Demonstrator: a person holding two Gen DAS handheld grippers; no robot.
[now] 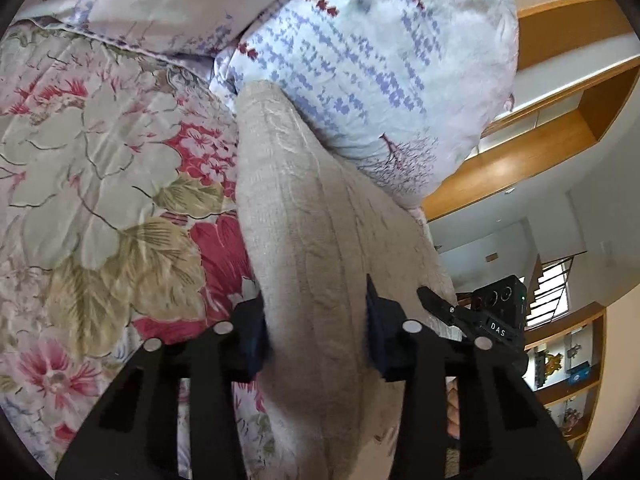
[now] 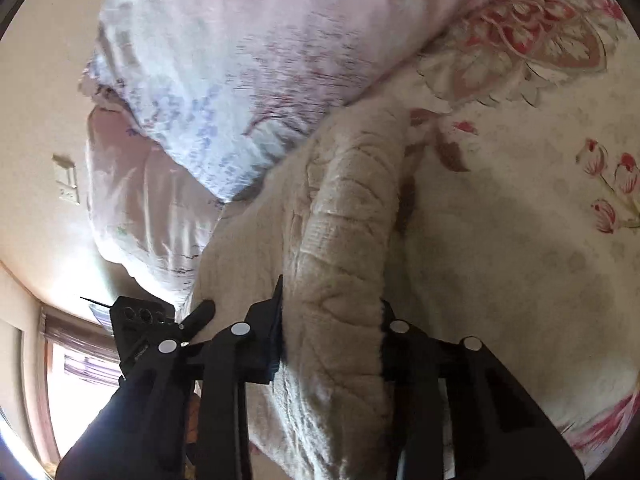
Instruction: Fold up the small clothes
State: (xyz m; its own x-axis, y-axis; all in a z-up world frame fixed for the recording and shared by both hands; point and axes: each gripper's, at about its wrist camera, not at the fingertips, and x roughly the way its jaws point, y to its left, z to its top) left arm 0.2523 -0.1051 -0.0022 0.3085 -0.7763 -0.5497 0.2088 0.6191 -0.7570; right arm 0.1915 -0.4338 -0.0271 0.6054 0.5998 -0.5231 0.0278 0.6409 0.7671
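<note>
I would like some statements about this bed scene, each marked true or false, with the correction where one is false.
1. The left gripper has beige knitted cloth between its fingers. True.
2. The cloth lies on a bare wooden table. False: it lies on a floral bedspread.
3. The right gripper is shut on a fold of the same kind of beige cloth. True.
4. A pillow with a blue and purple print lies beyond the cloth. True.
5. The cloth is dark green. False: it is beige.
</note>
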